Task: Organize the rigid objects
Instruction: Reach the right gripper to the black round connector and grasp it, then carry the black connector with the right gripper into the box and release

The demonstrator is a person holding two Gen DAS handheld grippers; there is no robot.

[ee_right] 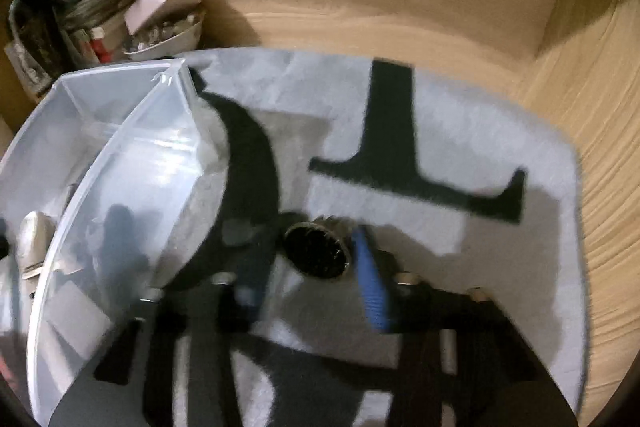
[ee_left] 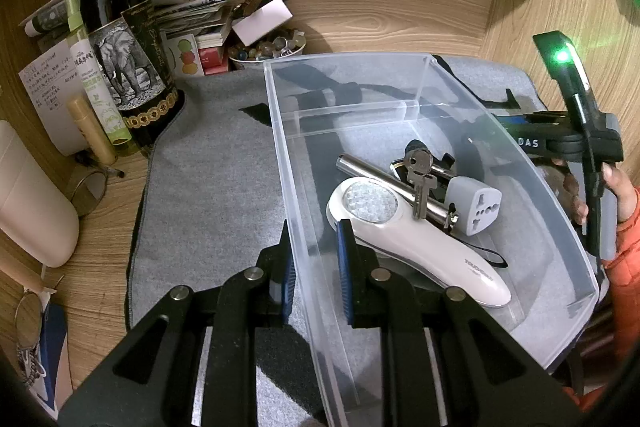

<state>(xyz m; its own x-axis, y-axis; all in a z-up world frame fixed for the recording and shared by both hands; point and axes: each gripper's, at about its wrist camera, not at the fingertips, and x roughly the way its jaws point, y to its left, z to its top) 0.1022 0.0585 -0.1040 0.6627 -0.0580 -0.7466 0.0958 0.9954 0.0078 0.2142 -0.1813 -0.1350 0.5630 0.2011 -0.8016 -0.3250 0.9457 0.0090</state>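
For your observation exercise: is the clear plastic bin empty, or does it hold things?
Not empty. The clear bin holds a white handheld device, keys, a metal tube and a grey plug adapter.

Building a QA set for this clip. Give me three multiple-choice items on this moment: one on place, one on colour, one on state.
1. Where does the white handheld light lie?
A. inside the clear plastic bin
B. on the bare wooden desk
C. next to the wine bottle

2. What colour are the pads on the left gripper?
A. red
B. blue
C. yellow

3. How does the left gripper stand to the bin?
A. clear of it, wide open
B. closed on a key
C. closed on the bin's near wall, one finger inside and one outside

Answers:
1. A: the light rests on the bin's floor beside the keys, a metal tube and a grey plug adapter.
2. B: both pad edges show blue in the left wrist view.
3. C: the clear wall runs between the two pads.
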